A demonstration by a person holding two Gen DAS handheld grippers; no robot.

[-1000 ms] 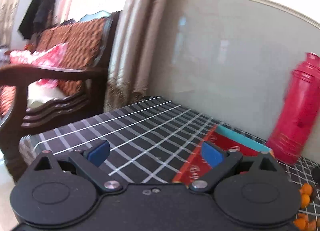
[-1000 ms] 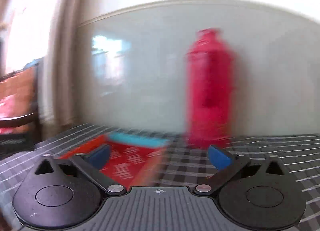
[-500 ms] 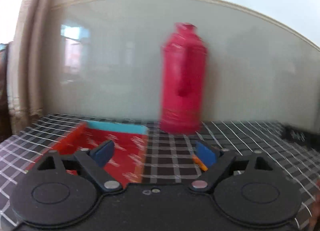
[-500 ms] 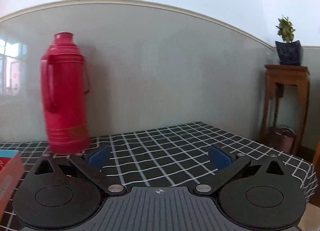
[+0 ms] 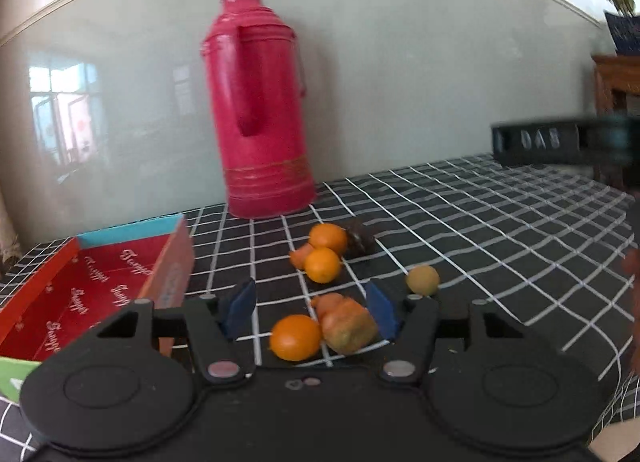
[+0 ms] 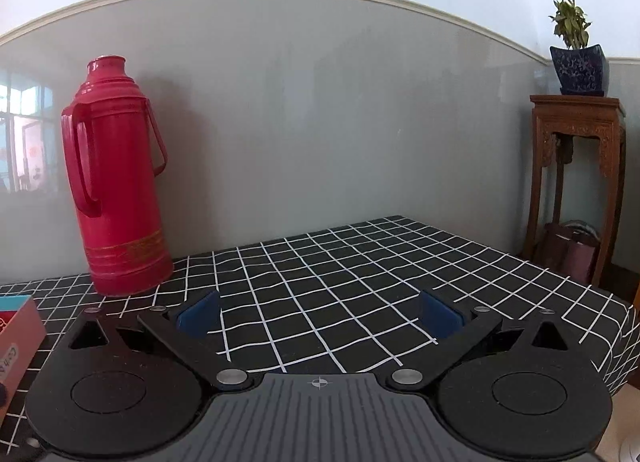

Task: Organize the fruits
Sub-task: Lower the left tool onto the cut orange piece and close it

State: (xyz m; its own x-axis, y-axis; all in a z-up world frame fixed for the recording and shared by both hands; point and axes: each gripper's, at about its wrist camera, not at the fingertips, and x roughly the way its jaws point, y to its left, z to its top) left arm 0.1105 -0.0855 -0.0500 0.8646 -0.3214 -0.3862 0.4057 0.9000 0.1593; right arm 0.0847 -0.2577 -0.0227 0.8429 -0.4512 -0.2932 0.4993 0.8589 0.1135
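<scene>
The small orange citrus fruits [image 5: 295, 337] lay on the black white-checked tablecloth [image 5: 480, 230], at 3 o'clock of the red cardboard box [image 5: 100, 282], which held nothing visible. Only the left view showed them, between the closing, unclamped left gripper [image 5: 310, 308]. The right gripper [image 6: 318, 312] gaped, holding nothing, facing the red thermos flask [image 6: 116, 182] and grey wall [image 6: 340, 122].

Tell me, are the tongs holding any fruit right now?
No, nothing is held. The left tongs have just been closing around an orange and a mottled fruit, but the pads aren't touching them. The right tongs are open over bare tablecloth.
</scene>
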